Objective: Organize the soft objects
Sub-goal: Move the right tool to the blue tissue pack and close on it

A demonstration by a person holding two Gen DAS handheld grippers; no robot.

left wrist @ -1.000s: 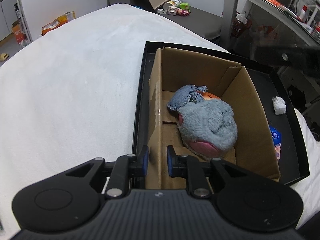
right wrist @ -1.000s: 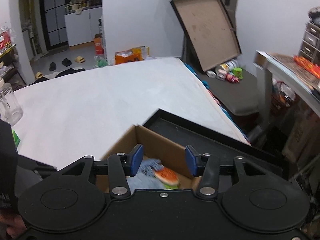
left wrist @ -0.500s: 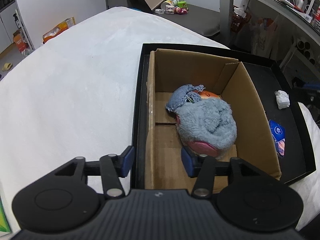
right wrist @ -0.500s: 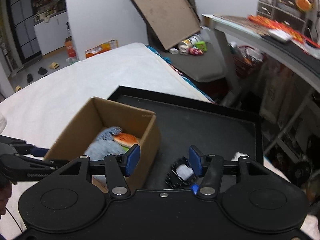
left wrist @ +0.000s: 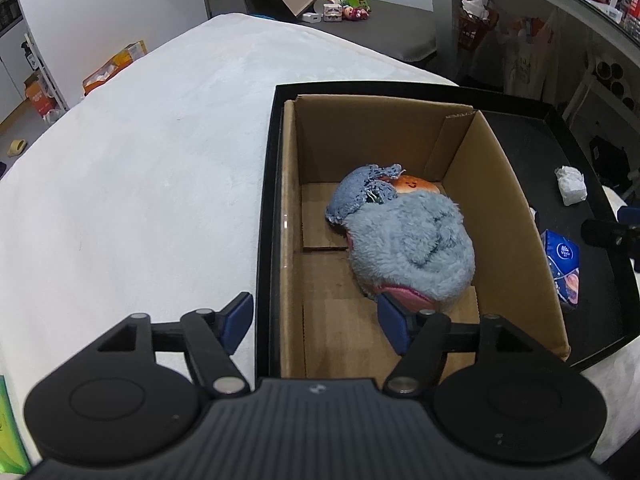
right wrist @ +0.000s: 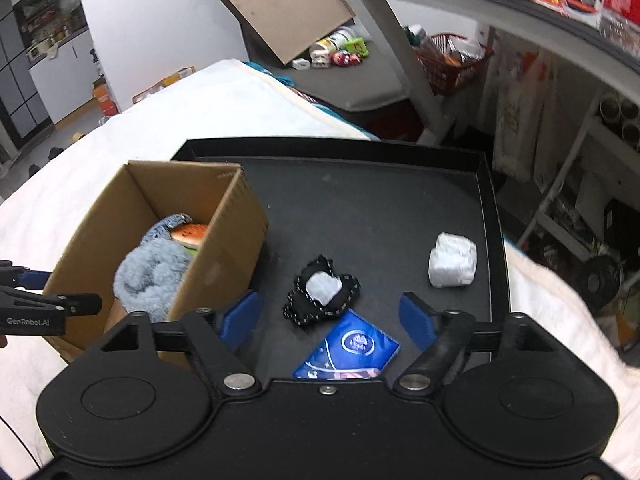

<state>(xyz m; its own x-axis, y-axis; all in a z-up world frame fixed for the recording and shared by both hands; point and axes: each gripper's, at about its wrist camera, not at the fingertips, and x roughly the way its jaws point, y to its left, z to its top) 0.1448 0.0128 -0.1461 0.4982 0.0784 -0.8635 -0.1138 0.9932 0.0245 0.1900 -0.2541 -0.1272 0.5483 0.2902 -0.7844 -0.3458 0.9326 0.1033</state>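
Note:
A cardboard box (left wrist: 496, 184) stands in the left part of a black tray (right wrist: 380, 200). In it lie a fluffy blue-grey plush (left wrist: 412, 248), a blue knitted cloth (left wrist: 356, 192) and an orange burger plush (left wrist: 412, 184). My left gripper (left wrist: 316, 322) is open, straddling the box's near left wall. My right gripper (right wrist: 328, 322) is open over the tray, just above a black pouch with a white patch (right wrist: 322, 294) and a blue tissue pack (right wrist: 352, 350). A white wad (right wrist: 452, 260) lies further right on the tray.
The tray rests on a white padded surface (left wrist: 140, 184). A metal desk (right wrist: 480, 4) with cluttered shelves stands to the right. A leaning board (right wrist: 276, 4) and small toys are on the floor behind.
My left gripper opened wide at the box's near wall. My right gripper swung right from above the box to over the tray's loose items and opened wider.

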